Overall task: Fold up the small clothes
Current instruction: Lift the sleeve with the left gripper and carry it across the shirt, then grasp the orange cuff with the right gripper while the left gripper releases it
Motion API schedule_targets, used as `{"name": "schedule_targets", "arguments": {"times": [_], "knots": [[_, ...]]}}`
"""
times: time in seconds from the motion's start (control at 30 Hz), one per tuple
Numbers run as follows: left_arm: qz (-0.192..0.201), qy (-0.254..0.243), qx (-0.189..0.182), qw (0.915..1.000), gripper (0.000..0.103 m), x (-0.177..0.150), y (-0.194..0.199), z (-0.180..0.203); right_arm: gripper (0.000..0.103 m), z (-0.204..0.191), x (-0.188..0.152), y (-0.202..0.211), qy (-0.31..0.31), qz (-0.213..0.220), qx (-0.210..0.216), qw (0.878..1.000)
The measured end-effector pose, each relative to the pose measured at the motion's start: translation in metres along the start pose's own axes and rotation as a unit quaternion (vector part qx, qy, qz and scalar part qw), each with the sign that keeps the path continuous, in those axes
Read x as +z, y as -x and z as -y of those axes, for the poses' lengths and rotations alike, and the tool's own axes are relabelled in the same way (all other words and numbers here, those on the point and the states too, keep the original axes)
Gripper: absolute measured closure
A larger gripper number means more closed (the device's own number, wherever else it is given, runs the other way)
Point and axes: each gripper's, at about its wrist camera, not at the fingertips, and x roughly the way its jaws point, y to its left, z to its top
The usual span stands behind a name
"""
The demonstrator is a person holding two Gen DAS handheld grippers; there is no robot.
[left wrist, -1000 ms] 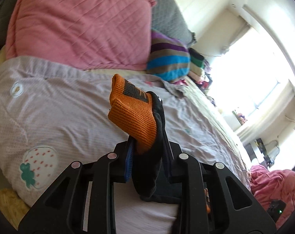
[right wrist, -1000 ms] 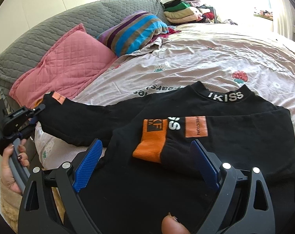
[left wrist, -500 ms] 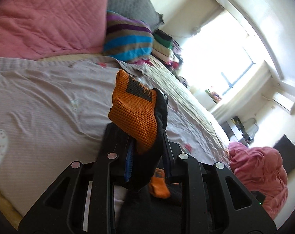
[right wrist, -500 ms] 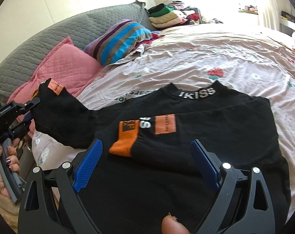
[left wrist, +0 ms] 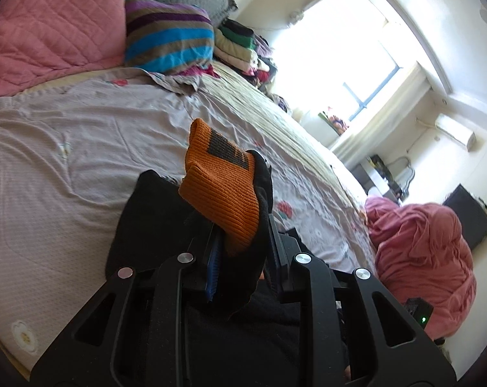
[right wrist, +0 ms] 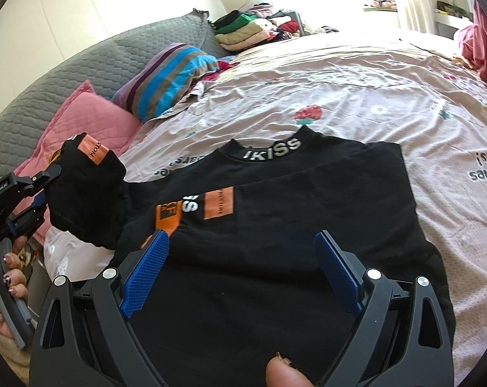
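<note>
A black long-sleeved top (right wrist: 291,213) with a white "KISS" collar and orange patches lies flat on the bed. One sleeve is folded across its chest, its orange cuff (right wrist: 167,216) near my right gripper's left finger. My left gripper (left wrist: 243,251) is shut on the other sleeve's orange cuff (left wrist: 220,187) and holds it raised above the bed; it shows at the left of the right wrist view (right wrist: 37,193). My right gripper (right wrist: 240,267) is open and empty, hovering over the top's lower body.
The bed has a pale printed sheet (right wrist: 372,96). A pink pillow (right wrist: 92,119), a striped pillow (right wrist: 169,77) and a grey headboard cushion (right wrist: 82,67) lie at its head. Folded clothes (right wrist: 246,29) are stacked behind. A pink blanket heap (left wrist: 427,264) lies at the far end.
My left gripper has carried the sleeve cuff inward over the black top, swinging its view from the pillows toward the window. My right gripper stayed open and shifted a little closer over the top.
</note>
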Motion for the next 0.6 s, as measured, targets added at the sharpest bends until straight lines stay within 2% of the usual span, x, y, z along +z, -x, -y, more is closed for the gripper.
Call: {"name": "schedule_targets", "arguments": {"times": [0.5,0.6], "knots": [[-0.083,-0.045,0.003,0.9955,0.084,-0.035,-0.054,0.029,0.012,0.029,-0.001,0.007,-0.03,0.004,-0.01,0.999],[-0.099,-0.049,-0.003,0.9938,0.076,-0.041,-0.063,0.032,0.012,0.032,-0.001,0.007,-0.034,0.003,-0.014,0.999]]}}
